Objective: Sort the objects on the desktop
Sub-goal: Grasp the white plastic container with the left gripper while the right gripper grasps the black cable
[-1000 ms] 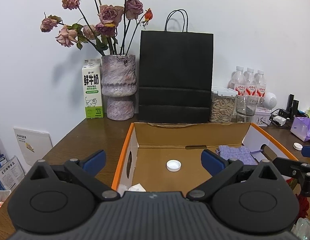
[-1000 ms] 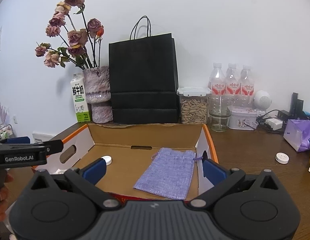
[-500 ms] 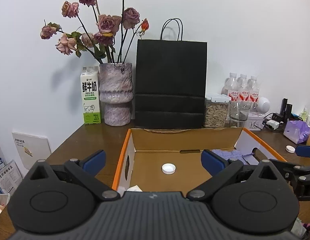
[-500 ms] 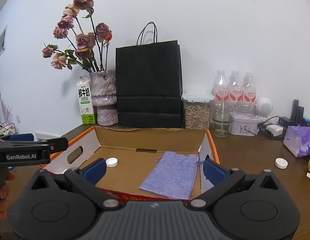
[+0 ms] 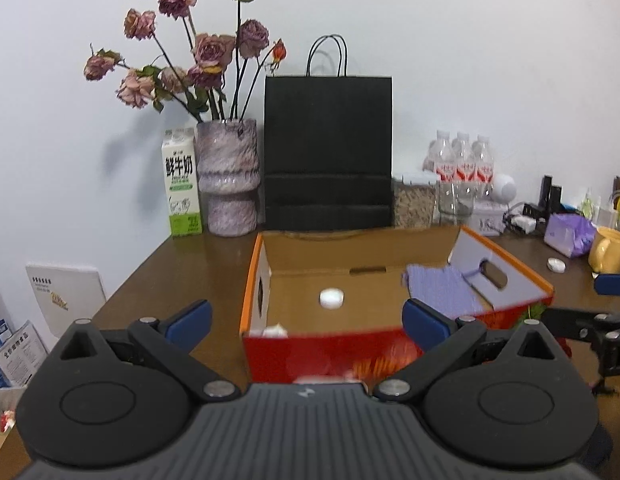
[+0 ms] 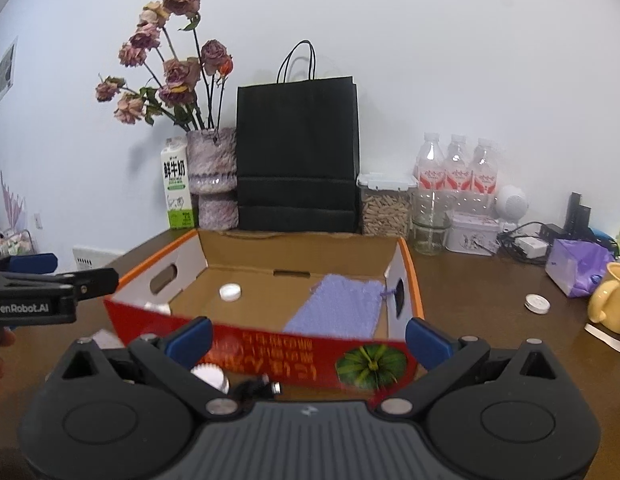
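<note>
Right wrist view: small objects point(image 6: 246, 386) half-hidden behind hand-held gripper point(image 6: 308, 338) fingers.

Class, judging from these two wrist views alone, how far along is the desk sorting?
Done: a white cap and a purple pouch lie in the cardboard box. In hand: nothing; the left gripper and right gripper are open. Left: another white cap sits on the desk.

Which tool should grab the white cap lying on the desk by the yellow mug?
Probably right: the white cap near the yellow mug lies on that tool's side, and it is open and empty.
</note>
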The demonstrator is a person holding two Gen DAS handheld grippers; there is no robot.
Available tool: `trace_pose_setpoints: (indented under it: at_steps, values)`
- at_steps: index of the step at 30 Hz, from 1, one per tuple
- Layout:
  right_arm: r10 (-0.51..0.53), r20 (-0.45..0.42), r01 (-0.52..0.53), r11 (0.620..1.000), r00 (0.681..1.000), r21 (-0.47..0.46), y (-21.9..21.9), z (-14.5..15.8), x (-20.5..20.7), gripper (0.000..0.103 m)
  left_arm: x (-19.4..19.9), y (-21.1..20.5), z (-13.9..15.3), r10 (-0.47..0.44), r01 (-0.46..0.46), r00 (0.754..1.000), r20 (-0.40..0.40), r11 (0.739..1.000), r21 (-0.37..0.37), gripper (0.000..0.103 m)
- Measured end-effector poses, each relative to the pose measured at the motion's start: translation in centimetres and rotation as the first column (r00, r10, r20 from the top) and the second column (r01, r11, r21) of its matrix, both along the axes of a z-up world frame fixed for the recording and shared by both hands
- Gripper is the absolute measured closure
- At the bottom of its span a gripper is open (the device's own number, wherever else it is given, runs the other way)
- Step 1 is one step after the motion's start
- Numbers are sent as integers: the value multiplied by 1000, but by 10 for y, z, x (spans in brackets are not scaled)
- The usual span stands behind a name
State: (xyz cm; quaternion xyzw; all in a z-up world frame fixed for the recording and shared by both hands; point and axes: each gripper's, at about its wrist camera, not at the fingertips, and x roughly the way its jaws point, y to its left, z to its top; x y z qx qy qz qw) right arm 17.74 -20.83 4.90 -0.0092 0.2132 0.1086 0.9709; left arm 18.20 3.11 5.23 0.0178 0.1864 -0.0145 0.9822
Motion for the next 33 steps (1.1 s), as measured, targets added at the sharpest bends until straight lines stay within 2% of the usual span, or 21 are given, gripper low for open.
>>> trace_pose_setpoints:
  at_steps: [9,13,15,17,24,33]
  values:
    - [-28,-68,27,999,997,-18,-7,-30,-43,1,-33,12,-26,22,-24,997,-79,1000,-21,0]
    - [-45,-83,44,999,996,-10,-9,-41,-57,1,-45,15,-39,32,-39,992,-120,998,-59,0]
    - [-41,-100,41,999,994,-7,-10,-45,-59,1,-44,14,-44,24,-30,990,-137,998,-47,0]
    - [-48,-110,47,999,993,-12,-11,-47,-56,1,-41,13,-44,39,-43,989,-142,999,-25,0]
    - [-30,-152,30,1000,988,1,-12,-50,-41,0,-29,14,-46,38,-43,987,-158,999,-26,0]
    - [-9,-255,22,998,967,51,-16,-53,-7,0,-11,11,-50,14,-21,983,-181,999,-38,0]
